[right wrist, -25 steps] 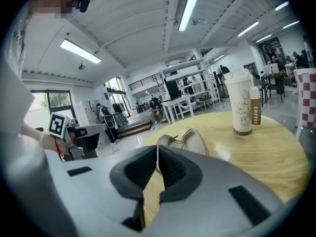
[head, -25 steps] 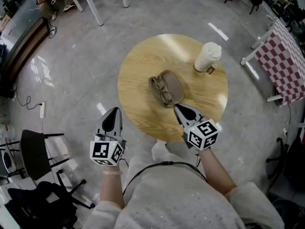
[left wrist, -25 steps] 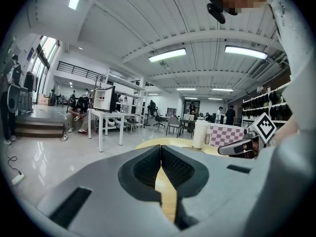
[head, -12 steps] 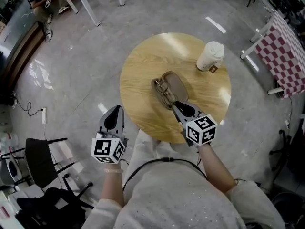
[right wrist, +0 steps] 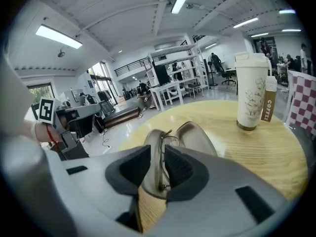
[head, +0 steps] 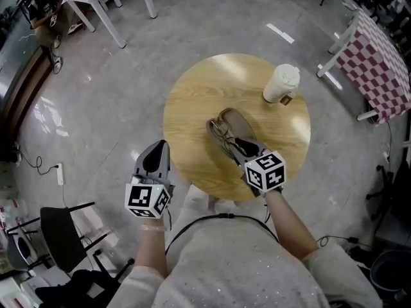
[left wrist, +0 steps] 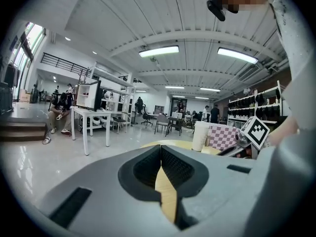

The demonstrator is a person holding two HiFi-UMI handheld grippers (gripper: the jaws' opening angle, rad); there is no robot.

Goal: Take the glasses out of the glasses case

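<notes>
At the round wooden bench's middle, your right gripper's fingers are opening around the wire-framed glasses in the open tan oval case; off its near edge, your left gripper's fingers are closed, empty.

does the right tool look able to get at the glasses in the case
Probably yes: the case lies open, the glasses are exposed, and the right tool, jaws opening, straddles them with nothing blocking.
</notes>
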